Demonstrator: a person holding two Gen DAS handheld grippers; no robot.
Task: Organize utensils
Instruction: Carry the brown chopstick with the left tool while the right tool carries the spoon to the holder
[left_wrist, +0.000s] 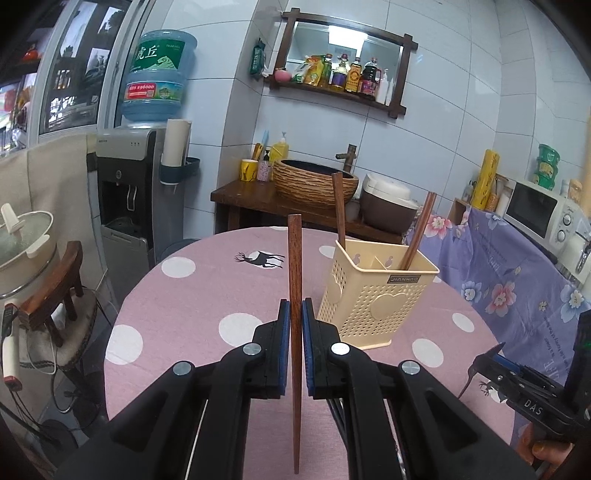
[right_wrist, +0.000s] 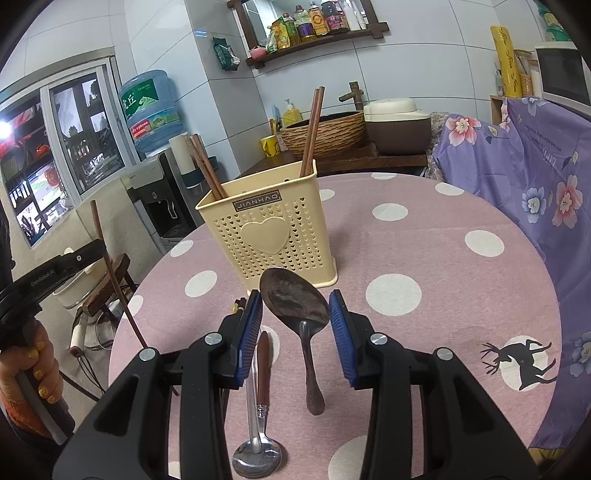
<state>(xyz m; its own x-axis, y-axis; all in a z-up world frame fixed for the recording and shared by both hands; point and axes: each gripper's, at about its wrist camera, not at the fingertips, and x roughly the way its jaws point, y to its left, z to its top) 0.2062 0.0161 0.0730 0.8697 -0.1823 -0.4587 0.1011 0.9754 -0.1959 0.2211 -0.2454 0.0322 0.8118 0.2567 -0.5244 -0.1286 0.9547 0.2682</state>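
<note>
My left gripper is shut on a brown wooden chopstick held upright above the pink dotted table; it also shows at the left of the right wrist view. The cream utensil holder stands just right of it, with several chopsticks inside; it also shows in the right wrist view. My right gripper is open above a dark wooden spoon lying on the table. A metal spoon with a wooden handle lies below the left finger.
A purple floral cloth covers furniture at the table's right. A wooden counter with a woven basin and rice cooker stands behind. A water dispenser and a stool with a pot are at the left.
</note>
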